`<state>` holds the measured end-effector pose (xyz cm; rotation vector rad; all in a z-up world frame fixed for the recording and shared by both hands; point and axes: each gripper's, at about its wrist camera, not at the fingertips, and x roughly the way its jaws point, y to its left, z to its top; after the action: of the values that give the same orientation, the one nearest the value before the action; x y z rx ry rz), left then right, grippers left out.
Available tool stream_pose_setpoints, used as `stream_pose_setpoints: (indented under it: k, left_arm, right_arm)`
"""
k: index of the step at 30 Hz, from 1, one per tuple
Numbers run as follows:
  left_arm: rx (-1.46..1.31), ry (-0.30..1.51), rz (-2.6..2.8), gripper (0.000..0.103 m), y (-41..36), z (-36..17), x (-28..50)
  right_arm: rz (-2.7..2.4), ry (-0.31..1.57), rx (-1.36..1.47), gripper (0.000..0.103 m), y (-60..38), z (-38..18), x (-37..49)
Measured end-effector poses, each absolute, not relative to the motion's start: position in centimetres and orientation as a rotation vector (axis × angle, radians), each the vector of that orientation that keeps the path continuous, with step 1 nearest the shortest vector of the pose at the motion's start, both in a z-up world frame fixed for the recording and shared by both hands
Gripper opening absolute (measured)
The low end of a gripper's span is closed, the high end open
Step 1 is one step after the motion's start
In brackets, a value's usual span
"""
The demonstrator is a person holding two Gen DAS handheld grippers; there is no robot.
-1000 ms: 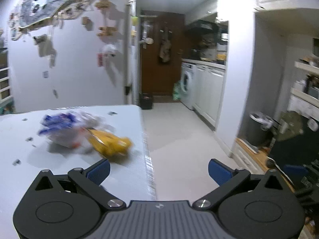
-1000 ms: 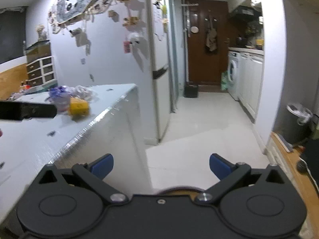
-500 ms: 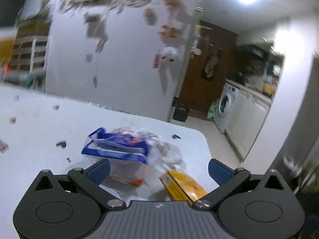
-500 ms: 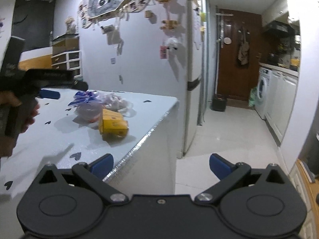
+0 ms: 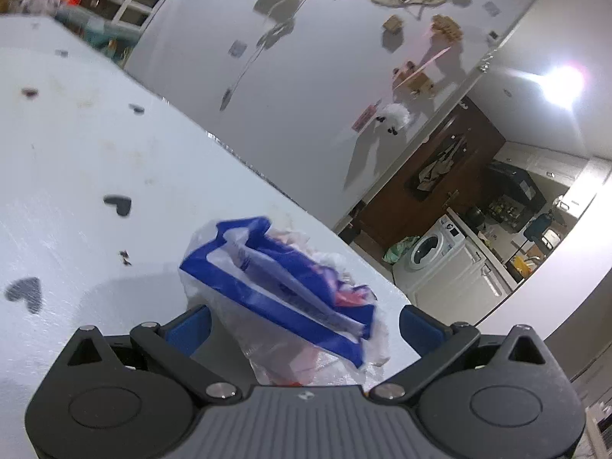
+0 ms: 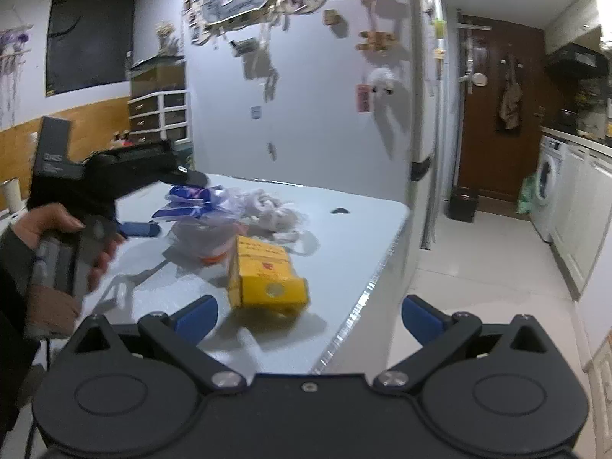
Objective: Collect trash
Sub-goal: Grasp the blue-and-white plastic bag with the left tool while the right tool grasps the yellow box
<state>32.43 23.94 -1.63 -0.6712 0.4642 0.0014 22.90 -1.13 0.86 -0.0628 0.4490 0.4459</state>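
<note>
On a white table, a crumpled clear plastic bag with blue bands sits between the two blue fingertips of the left gripper. The fingers are spread wide, one on each side of the bag, neither pad pressing it. The bag fills most of the gap and reaches back toward the gripper body. Small dark heart-shaped marks dot the table beyond and to the left of the left finger.

From the right wrist camera, the right gripper is also spread open and holds nothing. A yellow carton lies on its side on the table just ahead of the gap between its fingers, nearer the left finger. Beyond the carton sits the same bag, with a heap of pale crumpled tissue beside it. A hand grips the left gripper's handle to the left of this view, with that gripper's tips reaching the bag.

Half a second earlier the bag lay ahead of the left fingertips with the carton showing between them; the left gripper has now come forward and tilted, so the bag is inside the gap. The right gripper has moved closer to the carton.
</note>
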Motion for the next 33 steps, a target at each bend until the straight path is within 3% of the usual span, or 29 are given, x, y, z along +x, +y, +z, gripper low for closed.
stream_pose_setpoints:
  k: [7, 13, 16, 18, 20, 22, 25, 27, 33]
  left_arm:
    - [-0.732, 0.363, 0.008, 0.102, 25.1, -2.5, 33.2]
    - [-0.761, 0.308, -0.013, 0.091, 25.8, -2.8, 33.9]
    - [-0.765, 0.309, -0.04, 0.079, 25.9, -2.7, 34.5]
    - [-0.734, 0.318, -0.028, 0.06, 25.7, -2.6, 34.8]
    - [-0.725, 0.322, -0.048, 0.051, 25.6, -2.6, 35.1]
    - [-0.715, 0.322, -0.073, 0.04, 25.4, -2.5, 35.0]
    - [-0.678, 0.321, -0.086, 0.037, 25.0, -2.1, 34.7]
    - [-0.678, 0.33, -0.11, 0.028, 24.7, -2.0, 34.2]
    - [-0.649, 0.325, -0.112, 0.016, 23.9, -1.1, 31.9]
  right_arm:
    - [0.486, 0.47, -0.048, 0.103, 2.1, 0.2, 26.3]
    - [0.479, 0.472, -0.07, 0.103, 4.2, -0.7, 28.0]
    - [0.496, 0.491, -0.06, 0.103, 4.9, -1.1, 28.7]
    - [0.496, 0.507, -0.056, 0.099, 5.3, -1.4, 29.0]
    - [0.505, 0.523, -0.047, 0.076, 5.4, -1.6, 29.2]
    - [0.504, 0.544, -0.042, 0.066, 5.5, -1.7, 29.3]
    - [0.503, 0.552, -0.036, 0.063, 5.4, -1.6, 28.9]
    - [0.499, 0.554, -0.04, 0.062, 5.4, -1.4, 28.3]
    - [0.492, 0.558, -0.051, 0.059, 5.3, -0.9, 26.8]
